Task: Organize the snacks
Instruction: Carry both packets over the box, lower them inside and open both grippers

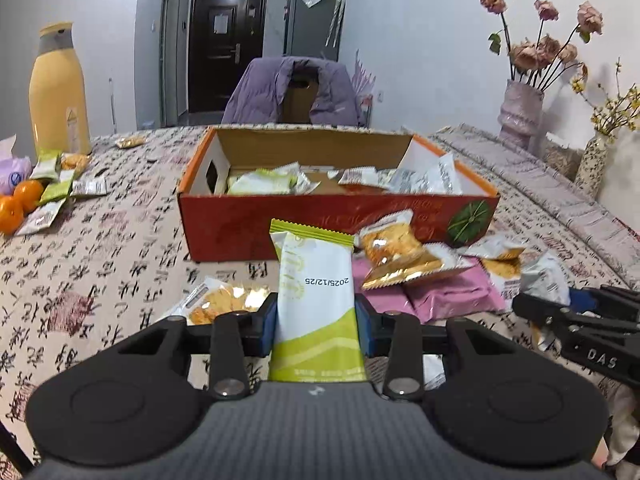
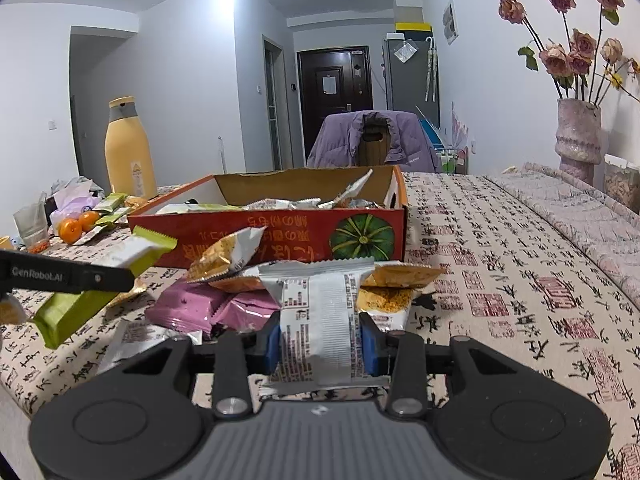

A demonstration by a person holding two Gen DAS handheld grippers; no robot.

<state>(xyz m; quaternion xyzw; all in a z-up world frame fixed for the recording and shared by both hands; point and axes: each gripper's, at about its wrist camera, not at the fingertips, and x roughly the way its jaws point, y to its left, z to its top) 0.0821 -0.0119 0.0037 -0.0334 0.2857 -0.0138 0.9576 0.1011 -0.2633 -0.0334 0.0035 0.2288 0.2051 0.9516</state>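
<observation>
My left gripper [image 1: 316,322] is shut on a green-and-white snack packet [image 1: 316,280], held upright just above the patterned tablecloth, in front of the red cardboard box [image 1: 320,220]. That same packet [image 2: 120,268] shows at the left of the right wrist view, clamped by the left gripper's black finger. My right gripper [image 2: 320,344] is shut on a silver-white snack packet [image 2: 320,304], over a loose heap of pink packets [image 2: 200,308] and orange packets [image 2: 224,256]. The box [image 2: 280,232] holds several packets.
A yellow flask [image 1: 60,92] stands at the back left beside oranges [image 1: 20,204] and several green packets [image 1: 56,184]. A vase of dried roses [image 1: 520,112] is at the back right. A chair with a purple jacket [image 1: 292,92] stands behind the table.
</observation>
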